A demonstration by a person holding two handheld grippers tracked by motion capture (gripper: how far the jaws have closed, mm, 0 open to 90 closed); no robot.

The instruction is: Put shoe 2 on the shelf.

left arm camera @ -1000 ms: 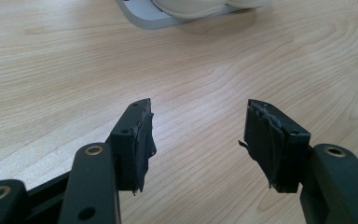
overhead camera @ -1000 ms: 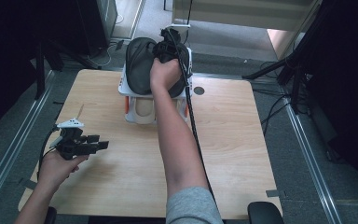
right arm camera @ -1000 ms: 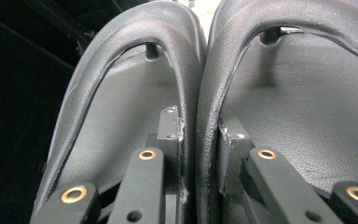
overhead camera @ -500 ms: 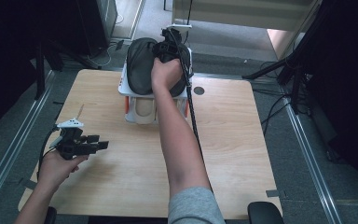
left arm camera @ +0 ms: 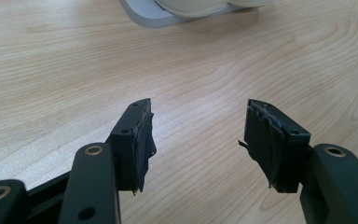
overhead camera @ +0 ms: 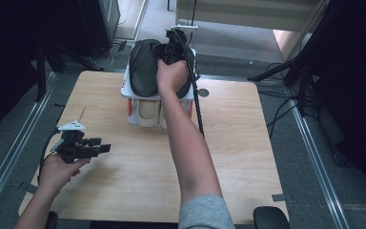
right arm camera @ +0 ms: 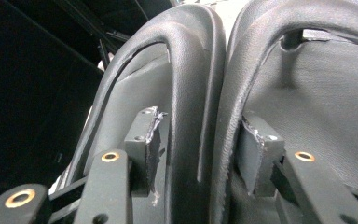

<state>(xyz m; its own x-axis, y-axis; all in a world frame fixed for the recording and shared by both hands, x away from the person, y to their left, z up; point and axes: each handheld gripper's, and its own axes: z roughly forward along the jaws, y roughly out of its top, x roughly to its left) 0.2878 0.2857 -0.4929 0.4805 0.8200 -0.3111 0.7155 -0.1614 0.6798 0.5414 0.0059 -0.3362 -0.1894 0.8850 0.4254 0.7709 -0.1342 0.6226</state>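
Two black shoes [overhead camera: 145, 71] lie side by side on top of a white two-level rack [overhead camera: 125, 89] at the table's far edge. My right gripper [overhead camera: 174, 47] reaches down onto them. In the right gripper view its jaws [right arm camera: 200, 140] straddle the adjoining collars of the left shoe [right arm camera: 191, 70] and the right shoe [right arm camera: 307, 93], one jaw inside each shoe. The jaws have just been opening, and a gap shows beside the left pad. My left gripper [overhead camera: 102, 148] hovers low over the wood at the front left, open [left arm camera: 198, 135] with nothing between its jaws.
A pair of beige shoes [overhead camera: 147, 112] sits on the rack's lower level, and its toe [left arm camera: 191, 5] and the tray edge [left arm camera: 144, 14] appear ahead of the left gripper. The right gripper's black cable [overhead camera: 198, 105] trails across the table. Metal rails run along both sides.
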